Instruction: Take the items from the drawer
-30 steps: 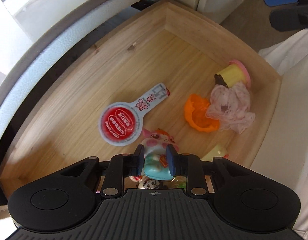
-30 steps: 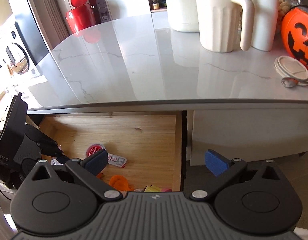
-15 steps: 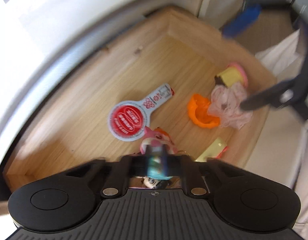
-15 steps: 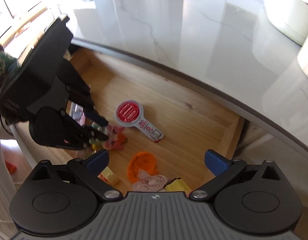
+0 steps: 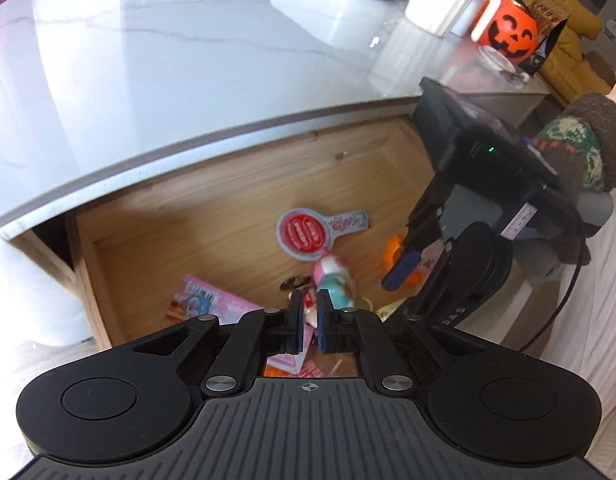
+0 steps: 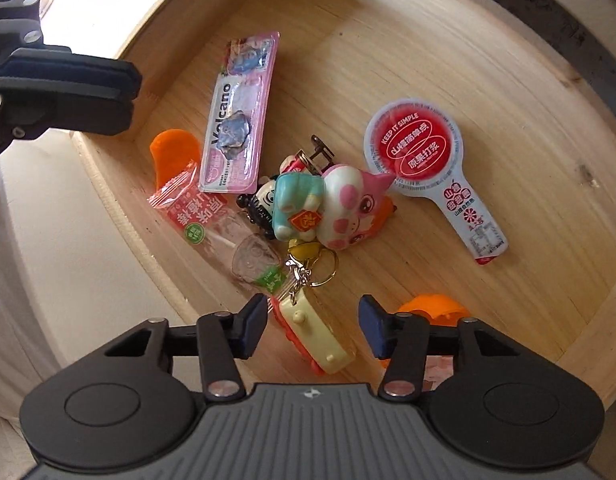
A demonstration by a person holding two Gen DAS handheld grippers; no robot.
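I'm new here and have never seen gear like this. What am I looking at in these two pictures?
There is no robot here. A person holds a handheld two-finger gripper in each hand, and each gripper carries a wide-angle camera that looks forward along its fingers.

The left camera's picture shows the left gripper raised above an open wooden drawer under a marble counter. Its fingers are almost together and hold nothing. The black device on the right of that picture is the other gripper.

The right camera's picture looks straight down into the drawer. The right gripper is open, and a yellow keyring charm lies between its fingers, not yet gripped. Farther in lie a pink pig toy, a round red-topped pack and a pink packet.
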